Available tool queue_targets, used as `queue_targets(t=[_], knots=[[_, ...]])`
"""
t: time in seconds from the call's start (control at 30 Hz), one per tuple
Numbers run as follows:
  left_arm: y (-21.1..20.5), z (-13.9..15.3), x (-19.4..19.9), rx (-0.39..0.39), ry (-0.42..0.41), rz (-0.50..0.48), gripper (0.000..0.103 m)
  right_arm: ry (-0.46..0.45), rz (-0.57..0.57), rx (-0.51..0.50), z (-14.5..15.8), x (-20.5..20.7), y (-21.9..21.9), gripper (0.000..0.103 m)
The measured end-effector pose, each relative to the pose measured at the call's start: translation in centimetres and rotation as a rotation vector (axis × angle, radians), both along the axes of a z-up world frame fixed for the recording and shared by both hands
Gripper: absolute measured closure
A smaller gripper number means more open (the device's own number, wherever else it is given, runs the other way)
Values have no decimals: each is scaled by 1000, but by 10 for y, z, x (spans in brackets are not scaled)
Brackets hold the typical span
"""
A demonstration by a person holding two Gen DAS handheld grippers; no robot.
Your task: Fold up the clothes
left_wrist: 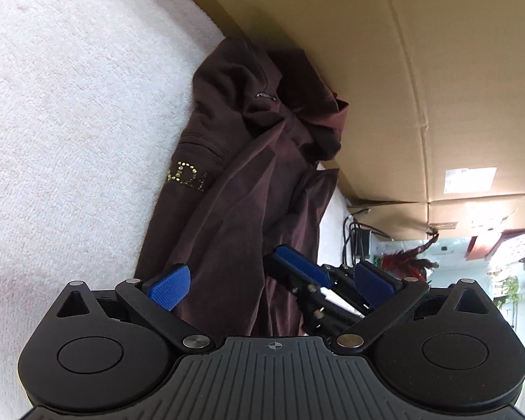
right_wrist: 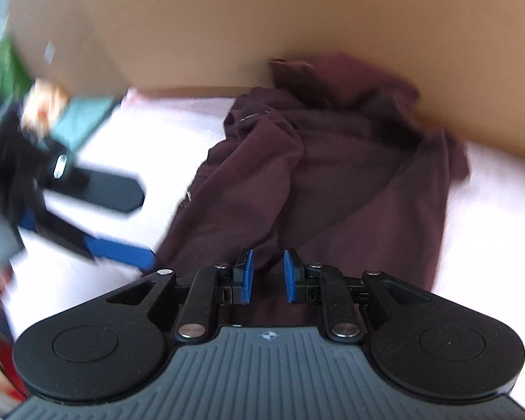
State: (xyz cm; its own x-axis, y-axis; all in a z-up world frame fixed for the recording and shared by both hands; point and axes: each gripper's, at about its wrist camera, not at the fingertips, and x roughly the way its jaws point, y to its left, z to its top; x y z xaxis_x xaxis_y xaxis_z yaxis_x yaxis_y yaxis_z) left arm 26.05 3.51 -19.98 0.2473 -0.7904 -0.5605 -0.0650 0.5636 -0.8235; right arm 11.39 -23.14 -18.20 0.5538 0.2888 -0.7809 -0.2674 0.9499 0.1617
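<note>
Dark maroon fabric garment bears gold studded lettering. White fleecy cloth surface beneath it. Plain tan cardboard wall behind. Black left gripper and black right gripper carry blue ribbed pads.

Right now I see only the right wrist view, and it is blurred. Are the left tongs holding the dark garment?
Observer: No. The left tongs stand wide open, with no cloth pinched between their pads.
Operator: Does the maroon garment have any marking?
Observer: Yes, gold studded letters at the edge that lies next to the white terry cover.
Operator: Is there anything on the cardboard wall behind it?
Observer: A white label is stuck on it, beyond the garment's far end.
</note>
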Motion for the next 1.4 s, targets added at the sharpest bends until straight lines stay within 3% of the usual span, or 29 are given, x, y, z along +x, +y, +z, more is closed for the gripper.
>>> queue_targets(t=[0.07, 0.2, 0.3, 0.37, 0.47, 0.5, 0.53, 0.7, 0.9, 1.03, 1.13, 1.27, 1.37, 1.4], knots=[[3, 1, -1, 2, 4, 8, 0, -10, 72, -73, -1, -2, 6, 81], [2, -1, 0, 7, 8, 14, 0, -33, 138, -103, -5, -1, 17, 74], [1, -1, 0, 11, 9, 16, 0, -55, 151, -128, -7, 3, 21, 58], [1, -2, 0, 12, 12, 18, 0, -71, 168, -141, -6, 5, 23, 58], [0, -3, 0, 14, 14, 18, 0, -87, 199, -147, -5, 6, 24, 67], [0, -3, 0, 16, 16, 18, 0, -83, 212, -145, -5, 6, 24, 88], [0, -4, 0, 16, 16, 19, 0, -73, 220, -143, -5, 7, 23, 99], [0, -6, 0, 16, 21, 27, 0, -61, 203, -132, 1, 10, 16, 101], [3, -10, 0, 16, 31, 40, 0, -25, 116, -115, -7, 18, 0, 101], [5, -4, 0, 15, 17, 42, 0, -2, 58, -46, -9, 22, -9, 101], [5, 3, 4, -4, -5, 46, 0, -24, -2, -51, -5, 19, -15, 98], [-3, 8, 23, -18, -19, 44, 0, -49, -24, 80, 11, 8, -21, 96], [-14, 12, 42, -23, -35, 40, 0, -47, 8, 92, 12, 10, -11, 96], [-18, 15, 47, -14, -47, 36, 0, -37, -1, 102, 11, 13, -11, 91]])
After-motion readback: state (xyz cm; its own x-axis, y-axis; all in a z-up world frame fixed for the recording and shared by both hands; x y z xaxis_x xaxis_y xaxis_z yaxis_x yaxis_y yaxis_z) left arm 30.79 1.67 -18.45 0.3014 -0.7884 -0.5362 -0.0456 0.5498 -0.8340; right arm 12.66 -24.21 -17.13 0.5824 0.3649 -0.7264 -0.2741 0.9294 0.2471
